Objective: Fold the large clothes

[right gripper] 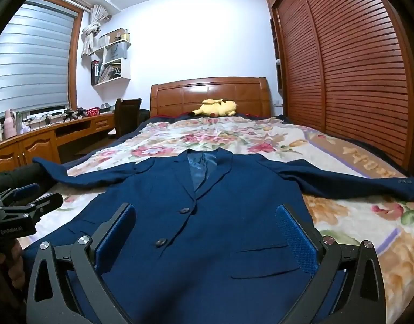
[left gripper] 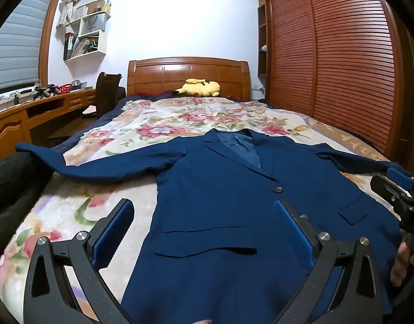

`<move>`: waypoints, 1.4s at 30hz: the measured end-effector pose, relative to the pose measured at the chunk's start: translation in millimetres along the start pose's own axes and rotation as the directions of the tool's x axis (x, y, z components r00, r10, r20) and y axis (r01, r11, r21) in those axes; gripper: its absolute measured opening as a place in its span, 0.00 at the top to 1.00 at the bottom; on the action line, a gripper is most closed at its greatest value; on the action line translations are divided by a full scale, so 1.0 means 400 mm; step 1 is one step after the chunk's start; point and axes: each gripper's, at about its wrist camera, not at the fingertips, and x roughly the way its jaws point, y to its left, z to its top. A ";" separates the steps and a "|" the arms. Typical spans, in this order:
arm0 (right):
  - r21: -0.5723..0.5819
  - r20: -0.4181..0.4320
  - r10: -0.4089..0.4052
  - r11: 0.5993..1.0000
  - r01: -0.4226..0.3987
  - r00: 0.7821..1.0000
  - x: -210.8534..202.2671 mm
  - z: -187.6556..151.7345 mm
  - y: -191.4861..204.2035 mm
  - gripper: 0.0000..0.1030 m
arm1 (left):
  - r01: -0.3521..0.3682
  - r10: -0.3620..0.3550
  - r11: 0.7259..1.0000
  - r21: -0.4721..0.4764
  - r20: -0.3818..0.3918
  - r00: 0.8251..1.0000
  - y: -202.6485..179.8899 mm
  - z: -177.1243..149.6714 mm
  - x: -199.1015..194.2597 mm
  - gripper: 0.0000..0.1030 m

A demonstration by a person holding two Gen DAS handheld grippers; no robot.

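Floral bedspread [left gripper: 120, 135] bears a blue jacket [left gripper: 233, 202]; both grippers gape wide.

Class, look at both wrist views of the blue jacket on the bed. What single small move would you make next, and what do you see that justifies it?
Probably lower the left gripper toward the left sleeve to pinch it. The blue jacket lies flat, front up, on the floral bedspread with both sleeves spread outward, unfolded. Both grippers, including the right gripper, are open and hold nothing.
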 end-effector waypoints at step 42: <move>0.011 -0.005 0.002 1.000 -0.002 1.000 0.000 0.000 -0.003 0.00 | -0.031 0.030 0.999 0.010 0.044 0.999 -0.002 -0.010 -0.016 0.00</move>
